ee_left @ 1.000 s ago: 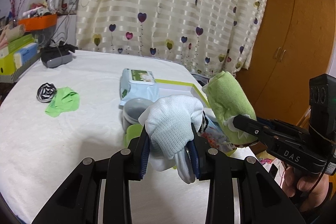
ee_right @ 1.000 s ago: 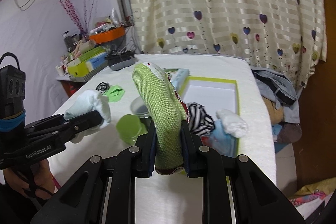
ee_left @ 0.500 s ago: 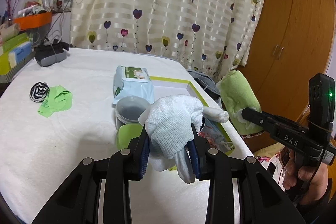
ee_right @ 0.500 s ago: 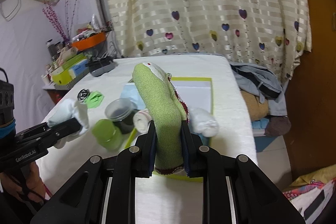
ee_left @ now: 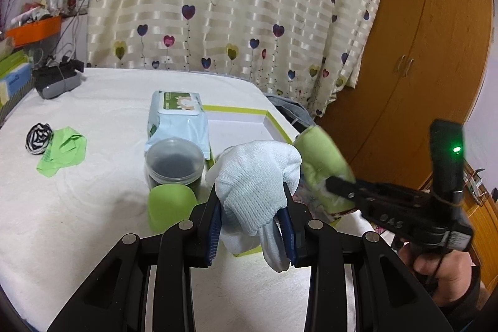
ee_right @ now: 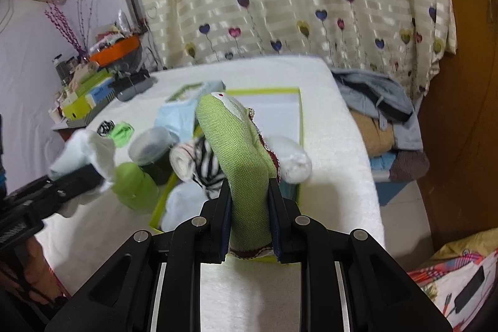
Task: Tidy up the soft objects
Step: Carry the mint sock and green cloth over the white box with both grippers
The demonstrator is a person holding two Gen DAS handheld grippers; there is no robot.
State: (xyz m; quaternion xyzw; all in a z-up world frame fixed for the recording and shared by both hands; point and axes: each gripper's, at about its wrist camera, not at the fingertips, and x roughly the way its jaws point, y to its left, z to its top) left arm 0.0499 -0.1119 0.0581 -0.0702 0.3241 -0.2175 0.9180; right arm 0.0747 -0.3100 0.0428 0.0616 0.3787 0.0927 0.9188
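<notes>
Socks both pinched: left gripper clamps white sock, right gripper squeezes green sock. We lower each over tray, then spread fingers.

A white-covered bed carries a green-rimmed tray, wipes pack, lidded jar and green cloth.

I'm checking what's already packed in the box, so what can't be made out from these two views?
- Near end of the box: right wrist view, hidden behind the green sock in the right gripper.
- Box contents: left wrist view, covered by the white glove in the left gripper.
- Wipes pack label: too small to read.
- Striped sock: blurred, partly hidden.
</notes>
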